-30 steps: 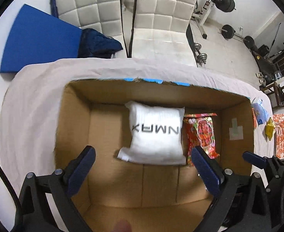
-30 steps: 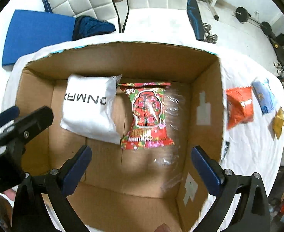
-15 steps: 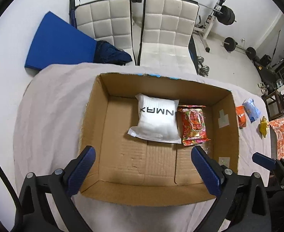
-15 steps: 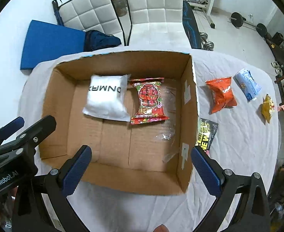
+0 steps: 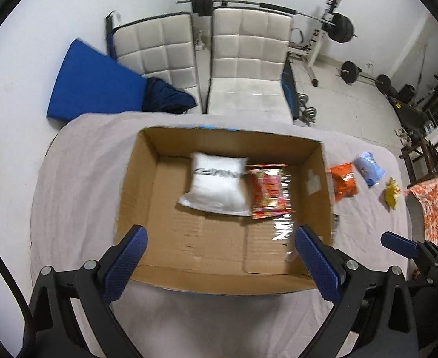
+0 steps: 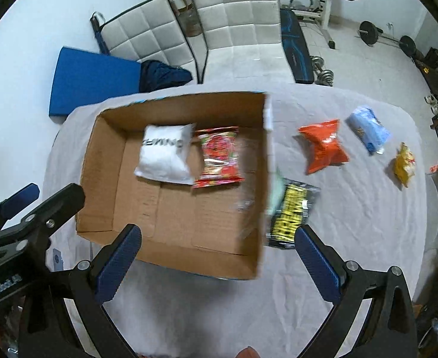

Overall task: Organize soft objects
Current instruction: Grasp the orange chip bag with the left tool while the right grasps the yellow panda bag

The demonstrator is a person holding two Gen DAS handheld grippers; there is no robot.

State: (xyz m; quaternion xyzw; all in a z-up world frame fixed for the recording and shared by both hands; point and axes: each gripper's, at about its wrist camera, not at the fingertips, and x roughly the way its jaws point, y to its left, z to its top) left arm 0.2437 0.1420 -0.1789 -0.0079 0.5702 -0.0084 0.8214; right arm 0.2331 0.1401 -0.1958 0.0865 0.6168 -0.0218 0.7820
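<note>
In the left wrist view, the left gripper [image 5: 220, 264] is seen spread wide and empty, hung above the near wall of the cardboard box [image 5: 135, 185]. The box is set on the cloth-covered counter [image 5: 78, 179]. Inside it, a white packet [image 5: 217, 186] with black lettering is laid toward the far wall, and a red snack bag [image 5: 269, 192] is placed just beside it on the right, touching or slightly overlapping. A loose clear wrapper [image 5: 283, 229] is seen on the box floor nearer the gripper. Outside the box's right wall, an orange bag [image 5: 342, 183], a blue packet [image 5: 368, 170] and a yellow packet [image 5: 392, 194] are spread on the counter. The tip of the right gripper [image 5: 398, 243] is glimpsed at the right edge. Two white chairs [image 5: 248, 59] and a blue mat [image 5: 96, 86] are seen behind the counter.

In the right wrist view, the right gripper [image 6: 217, 264] is likewise held wide with nothing between its pads, over the box's near right corner. The same white packet [image 6: 163, 155] and red snack bag [image 6: 219, 158] are seen side by side in the box [image 6: 99, 161]. A black-and-yellow packet [image 6: 290, 214] is laid on the counter against the outside of the box's right wall; the orange bag [image 6: 323, 146], blue packet [image 6: 368, 132] and yellow packet [image 6: 404, 164] are lined up further right, apart from one another. The left gripper [image 6: 39, 203] is visible at the left edge.
</note>
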